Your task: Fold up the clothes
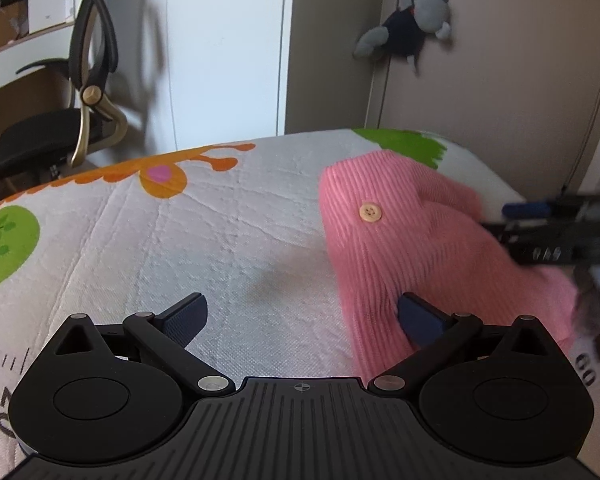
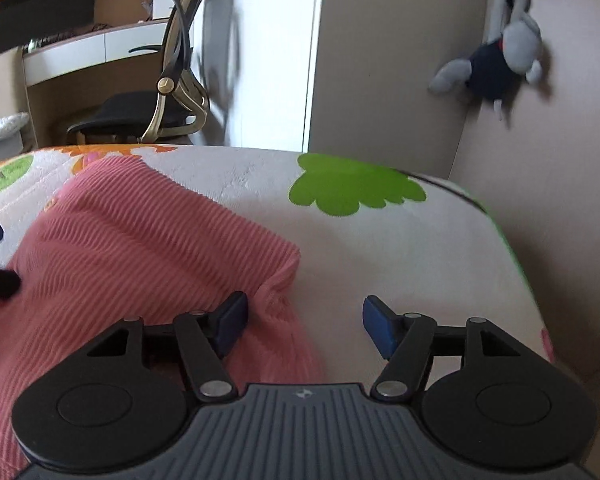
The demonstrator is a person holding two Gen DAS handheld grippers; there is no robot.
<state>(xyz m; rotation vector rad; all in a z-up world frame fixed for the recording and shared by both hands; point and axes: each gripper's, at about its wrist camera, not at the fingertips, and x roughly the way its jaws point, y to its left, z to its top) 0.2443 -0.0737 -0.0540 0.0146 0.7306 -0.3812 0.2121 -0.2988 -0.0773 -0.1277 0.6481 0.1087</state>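
Observation:
A pink ribbed garment [image 1: 412, 240] with a pale button [image 1: 370, 213] lies bunched on the patterned mattress [image 1: 220, 248]. My left gripper [image 1: 304, 316] is open at its left edge; the right blue pad [image 1: 420, 318] rests against the pink cloth, the left pad [image 1: 186, 316] over bare mattress. In the right wrist view the same garment [image 2: 148, 248] fills the left side. My right gripper [image 2: 305, 326] is open at the cloth's right corner, its left pad [image 2: 232, 322] touching the fabric and its right pad [image 2: 378, 330] over the mattress. The right gripper also shows blurred at the left wrist view's right edge.
The mattress [image 2: 440, 248] has green and orange prints and ends at a beige wall on the right. An office chair [image 1: 72, 120] stands beyond the far edge by a desk. A grey stuffed toy [image 1: 412, 28] hangs on the wall. Bare mattress lies left of the garment.

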